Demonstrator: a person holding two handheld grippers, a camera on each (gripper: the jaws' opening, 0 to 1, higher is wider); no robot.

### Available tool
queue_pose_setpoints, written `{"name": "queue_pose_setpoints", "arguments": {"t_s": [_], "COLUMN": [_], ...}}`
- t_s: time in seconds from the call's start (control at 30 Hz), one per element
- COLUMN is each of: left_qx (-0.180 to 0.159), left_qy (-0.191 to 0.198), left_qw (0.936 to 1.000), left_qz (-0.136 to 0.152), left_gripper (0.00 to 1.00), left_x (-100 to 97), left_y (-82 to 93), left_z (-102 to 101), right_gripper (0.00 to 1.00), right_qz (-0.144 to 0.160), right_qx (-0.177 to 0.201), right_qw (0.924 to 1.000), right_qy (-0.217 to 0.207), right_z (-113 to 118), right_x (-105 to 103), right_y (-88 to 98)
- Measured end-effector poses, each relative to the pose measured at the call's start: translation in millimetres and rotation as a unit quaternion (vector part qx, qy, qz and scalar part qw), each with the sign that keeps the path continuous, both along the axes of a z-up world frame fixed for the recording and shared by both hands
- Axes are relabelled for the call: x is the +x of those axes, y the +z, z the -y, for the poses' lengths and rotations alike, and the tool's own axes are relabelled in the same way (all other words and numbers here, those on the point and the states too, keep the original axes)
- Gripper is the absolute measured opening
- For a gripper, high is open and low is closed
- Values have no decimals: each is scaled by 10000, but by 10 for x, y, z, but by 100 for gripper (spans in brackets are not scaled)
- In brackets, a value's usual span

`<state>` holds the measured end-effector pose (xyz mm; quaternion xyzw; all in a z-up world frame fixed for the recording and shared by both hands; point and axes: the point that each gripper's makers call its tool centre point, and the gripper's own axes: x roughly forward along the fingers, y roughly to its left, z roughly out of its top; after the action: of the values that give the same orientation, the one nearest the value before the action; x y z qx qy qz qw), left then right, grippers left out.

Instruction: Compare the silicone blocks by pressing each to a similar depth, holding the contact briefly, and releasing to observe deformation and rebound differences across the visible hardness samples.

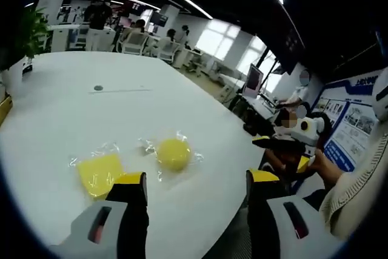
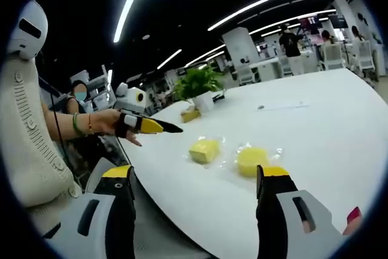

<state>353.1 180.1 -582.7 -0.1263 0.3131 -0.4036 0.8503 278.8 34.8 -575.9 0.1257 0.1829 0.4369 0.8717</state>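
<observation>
In the left gripper view we see our left gripper (image 1: 195,180) rising from six o'clock with its yellow-tipped jaws spread wide and holding nothing, hanging over the near edge of the white table (image 1: 91,113). Two silicone samples lie on that table in clear wrappers: the square yellow block (image 1: 99,175) at about eight o'clock, just beside the left jaw tip, and the round yellow block (image 1: 173,153) near the centre, a little apart from it. At four o'clock the right gripper (image 1: 285,150) enters, held in a hand. In the right gripper view our right gripper (image 2: 197,177) likewise stands wide open and empty; the round block (image 2: 253,161) sits just above its right jaw tip, the square one (image 2: 204,150) beside it toward the centre. At nine o'clock the left gripper (image 2: 151,127) shows, its tips appearing together from this angle. A potted plant (image 2: 197,86) stands at twelve o'clock.
</observation>
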Motion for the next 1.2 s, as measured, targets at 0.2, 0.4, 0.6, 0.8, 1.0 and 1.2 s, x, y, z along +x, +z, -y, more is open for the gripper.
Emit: {"name": "queue_pose_setpoints", "arguments": {"t_s": [0.2,0.4,0.6,0.8,1.0,1.2], "left_qx": [-576,-1187,-1043,-891,-659,-606], "left_qy": [215,852,1011,1001,950,953], "left_qw": [9976,9866,9852,9845,9842,9815], "left_qz": [-307,-726,-907,-1128,-1338,-1543], "left_gripper": [62,63,67,65,64,63], "left_x": [218,557,743,831,906,1007], "left_y": [56,-21,-283,-498,-752,-916], "left_z": [164,158,160,230,327,401], "right_gripper": [75,74,74,73,71,69], "right_qz": [-56,-121,-175,-277,-236,-285], "right_qx": [45,71,121,263,380,401], "right_qw": [9999,9998,9996,9986,9977,9975], "right_qy": [-70,-120,-210,-375,-516,-516], "right_z": [25,12,26,91,133,150], "right_x": [36,70,88,120,185,209], "right_y": [-22,-73,-107,-122,-73,-78]}}
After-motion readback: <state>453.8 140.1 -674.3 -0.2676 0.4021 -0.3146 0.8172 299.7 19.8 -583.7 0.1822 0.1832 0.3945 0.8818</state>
